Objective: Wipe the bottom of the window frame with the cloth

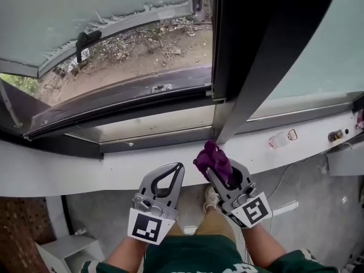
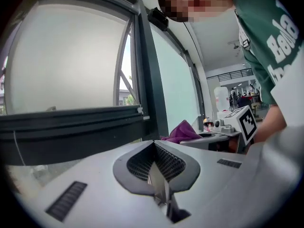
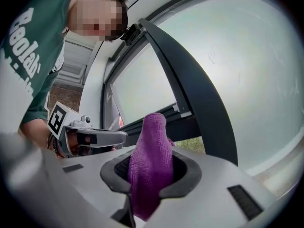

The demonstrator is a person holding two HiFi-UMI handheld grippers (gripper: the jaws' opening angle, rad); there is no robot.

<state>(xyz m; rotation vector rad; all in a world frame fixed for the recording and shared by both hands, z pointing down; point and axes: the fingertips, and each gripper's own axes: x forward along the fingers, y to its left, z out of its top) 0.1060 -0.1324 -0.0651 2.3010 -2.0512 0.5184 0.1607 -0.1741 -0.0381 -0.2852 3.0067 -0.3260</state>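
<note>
- A grey concrete floor [image 1: 310, 195] fills the lower right of the head view. Above it a white sill [image 1: 74, 172] runs across the middle of the frame.
- Above the sill sits the dark window frame [image 1: 122, 98]. Its bottom rail crosses from the left edge to the centre of the frame.
- A dark upright post [image 1: 250, 67] slants down from the top right to meet the sill at centre.
- In the upper left a window sash [image 1: 108, 13] stands swung outward. Below it lies bare ground [image 1: 159, 50] strewn with twigs.
- The right gripper [image 1: 219, 176] is at lower centre, just right of the middle. Its jaws are clamped on a purple cloth [image 1: 211, 159].
- The cloth bunches up past the jaw tips. It lies over the sill at the foot of the post, and I cannot tell whether it touches either.
- In the right gripper view the cloth stands upright between the jaws, pinched at its lower part.
- The left gripper [image 1: 178, 168] is at lower centre, just left of the right one. Its jaws are pressed together with nothing between them, and their tips reach the sill's near edge.
- The two grippers sit side by side, near each other but apart.
</note>
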